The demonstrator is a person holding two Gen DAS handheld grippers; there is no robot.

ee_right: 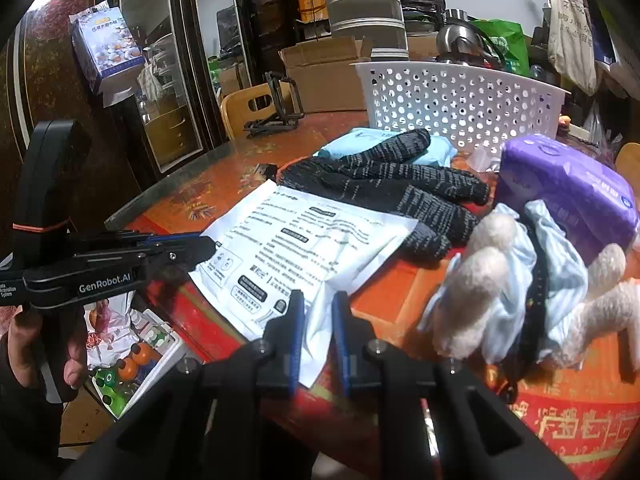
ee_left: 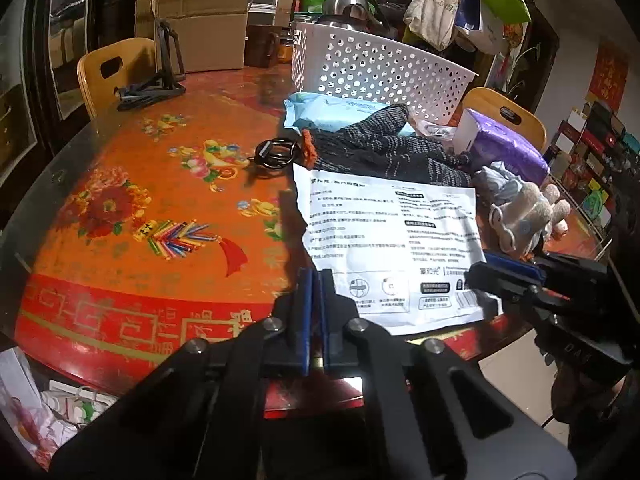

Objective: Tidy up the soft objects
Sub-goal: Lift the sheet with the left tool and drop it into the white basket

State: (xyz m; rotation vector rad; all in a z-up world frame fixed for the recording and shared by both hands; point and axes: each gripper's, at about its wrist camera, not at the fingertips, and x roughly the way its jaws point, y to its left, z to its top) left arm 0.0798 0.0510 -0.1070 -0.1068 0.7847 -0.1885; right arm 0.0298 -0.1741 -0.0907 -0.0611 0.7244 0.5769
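Cluttered red floral tabletop [ee_left: 132, 184]: the white printed pouch [ee_right: 304, 248] overhangs its near edge, its corner between the right gripper [ee_right: 316, 336]'s slightly parted fingers; the left gripper [ee_left: 314, 312] is pressed together, empty. A thin corner grip could slip, dropping the pouch off the edge.

Open red table [ee_left: 132, 184] on the left, only a key ring [ee_left: 274, 154] there. On the right, gloves [ee_left: 384, 148], packet [ee_left: 392, 248] and purple pack [ee_left: 504, 148] crowd the way to the basket [ee_left: 380, 68].
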